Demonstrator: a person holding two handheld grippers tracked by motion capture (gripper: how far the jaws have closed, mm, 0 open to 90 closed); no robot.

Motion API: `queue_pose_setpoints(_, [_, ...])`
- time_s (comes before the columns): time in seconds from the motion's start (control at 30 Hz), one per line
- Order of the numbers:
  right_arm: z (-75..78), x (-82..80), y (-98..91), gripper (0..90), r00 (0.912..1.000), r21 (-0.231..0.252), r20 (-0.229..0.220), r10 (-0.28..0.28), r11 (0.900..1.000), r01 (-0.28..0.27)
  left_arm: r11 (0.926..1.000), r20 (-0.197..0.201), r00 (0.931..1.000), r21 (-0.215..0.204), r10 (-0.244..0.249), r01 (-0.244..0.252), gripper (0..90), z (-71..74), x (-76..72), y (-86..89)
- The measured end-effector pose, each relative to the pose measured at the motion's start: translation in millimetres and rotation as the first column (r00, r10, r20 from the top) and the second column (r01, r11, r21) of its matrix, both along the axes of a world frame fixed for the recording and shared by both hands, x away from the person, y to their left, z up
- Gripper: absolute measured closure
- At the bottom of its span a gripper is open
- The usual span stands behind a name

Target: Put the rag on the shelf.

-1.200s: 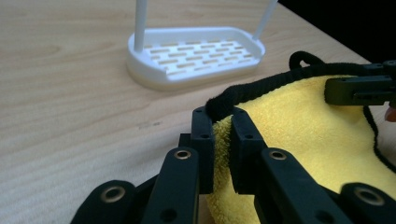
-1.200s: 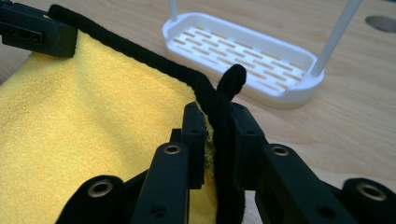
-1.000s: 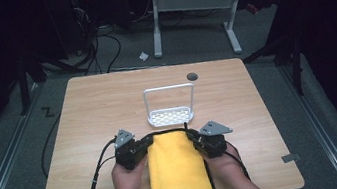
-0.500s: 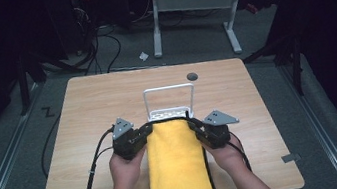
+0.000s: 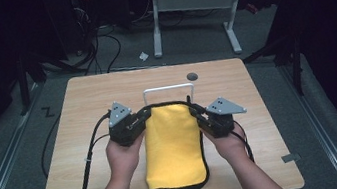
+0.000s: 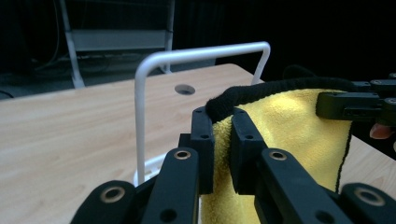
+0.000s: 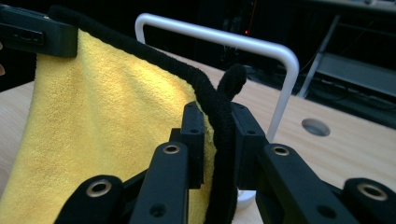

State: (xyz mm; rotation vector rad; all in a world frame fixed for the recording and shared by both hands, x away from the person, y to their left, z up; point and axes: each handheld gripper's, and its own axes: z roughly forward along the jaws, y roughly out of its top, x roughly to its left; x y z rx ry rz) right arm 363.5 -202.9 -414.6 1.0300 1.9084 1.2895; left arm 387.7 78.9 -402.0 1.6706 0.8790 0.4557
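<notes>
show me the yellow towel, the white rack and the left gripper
yellow towel (image 5: 173,144), high view, middle of the cloth
white rack (image 6: 205,52), left gripper view, top bar
left gripper (image 6: 223,135), left gripper view, between its jaws where they pinch the towel's edge

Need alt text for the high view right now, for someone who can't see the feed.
Two hand-held grippers, the left gripper and right gripper, each pinch a top corner of a yellow towel with black trim, its lower end lying on the wooden table. A white wire rack stands just behind the towel's top edge.
</notes>
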Motion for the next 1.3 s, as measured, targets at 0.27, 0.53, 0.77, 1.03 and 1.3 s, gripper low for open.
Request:
queue_pose_setpoints(0.27, [26.0,1.6,-2.2,78.6,0.9984,0.016,0.057,-0.004,0.9999,0.003,0.9999,0.055,0.9985,-0.012,0.004,-0.003,81.9,25.0,1.3,0.6])
queue_pose_setpoints(0.53, [48.6,2.7,-3.8,78.6,0.9944,0.045,0.105,-0.011,0.9989,0.006,0.9997,0.104,0.9945,-0.026,0.006,-0.003,82.1,46.9,1.8,0.3])
queue_pose_setpoints(0.77, [66.9,3.0,-4.8,78.6,0.9891,0.062,0.147,-0.008,0.9981,-0.001,0.9995,0.142,0.9899,-0.030,0.006,-0.002,82.1,65.7,2.3,1.6])
queue_pose_setpoints(1.03, [84.5,5.2,-5.4,78.4,0.9829,0.073,0.184,-0.013,0.9974,0.000,0.9996,0.170,0.9855,-0.030,0.002,0.003,82.3,82.9,6.0,2.6])
queue_pose_setpoints(1.3, [94.3,10.8,-5.3,78.4,0.9801,0.060,0.198,-0.017,0.9982,0.005,0.9999,0.197,0.9804,-0.012,-0.009,0.012,82.3,89.4,15.0,2.2])
